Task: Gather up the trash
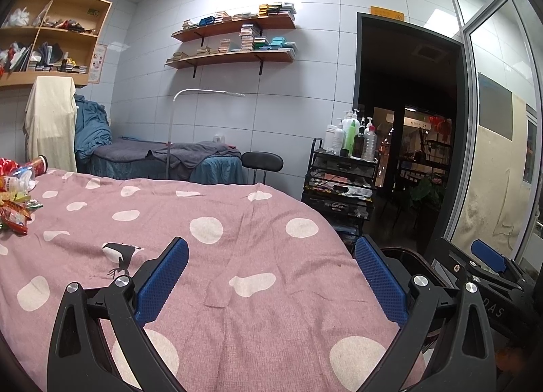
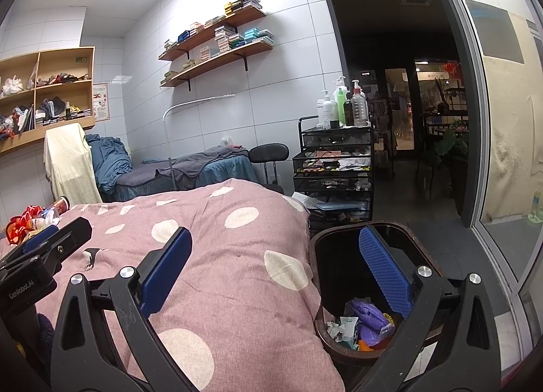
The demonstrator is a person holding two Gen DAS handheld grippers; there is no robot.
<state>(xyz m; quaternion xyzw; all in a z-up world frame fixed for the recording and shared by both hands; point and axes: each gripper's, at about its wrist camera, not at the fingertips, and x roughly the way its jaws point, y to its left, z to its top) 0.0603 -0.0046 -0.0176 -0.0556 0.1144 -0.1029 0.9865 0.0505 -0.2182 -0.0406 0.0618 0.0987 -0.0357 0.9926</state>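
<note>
A pile of trash (image 1: pixel 15 198), snack wrappers, a plastic bottle and a red cup, lies on the pink dotted bedspread (image 1: pixel 237 256) at its far left edge; it also shows in the right wrist view (image 2: pixel 30 222). A dark brown trash bin (image 2: pixel 353 290) stands on the floor at the bed's right side, holding wrappers and purple plastic. My left gripper (image 1: pixel 271 256) is open and empty above the bedspread. My right gripper (image 2: pixel 275 249) is open and empty, its right finger over the bin, its left over the bed.
A black trolley (image 2: pixel 332 168) with bottles stands beyond the bin by a dark doorway. A massage bed (image 1: pixel 169 157), stool (image 1: pixel 261 161) and wall shelves (image 1: pixel 234 39) are behind. A glass partition (image 2: pixel 502 120) runs on the right.
</note>
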